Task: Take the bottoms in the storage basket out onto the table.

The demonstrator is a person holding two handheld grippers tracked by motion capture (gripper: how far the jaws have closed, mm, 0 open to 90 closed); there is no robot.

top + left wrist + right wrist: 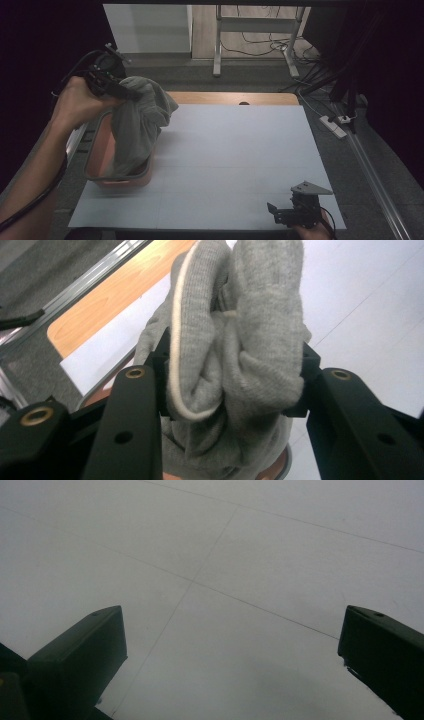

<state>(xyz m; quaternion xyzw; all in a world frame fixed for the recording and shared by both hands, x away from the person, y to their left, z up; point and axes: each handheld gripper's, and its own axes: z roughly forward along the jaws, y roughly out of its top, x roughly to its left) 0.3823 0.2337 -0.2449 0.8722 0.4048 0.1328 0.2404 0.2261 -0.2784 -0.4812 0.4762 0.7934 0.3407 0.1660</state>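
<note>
**Left tool lifts grey cloth over the tub; right tool idle**

At the left of the high view, the left tool (116, 86) is raised above the tabletop's (240, 165) left edge, gripped by the left hand (80, 102). Its jaws pinch a bunched fold of the grey cloth (137, 122); in the left gripper view the cloth (240, 360) bulges between both jaws, a pale seam running along the fold. From the tool the cloth hangs down and toward the person, long axis near vertical, its lower end reaching into the pink tub (97, 150) directly beneath the tool. The tub sits on the tabletop's left side, its long axis running away from the person.

Well apart, at the tabletop's near right corner, the right tool (280, 212) sits low with the grey plate on top. Its jaws point left and stand spread wide over the bare white tabletop (225, 580), with nothing between them.
</note>
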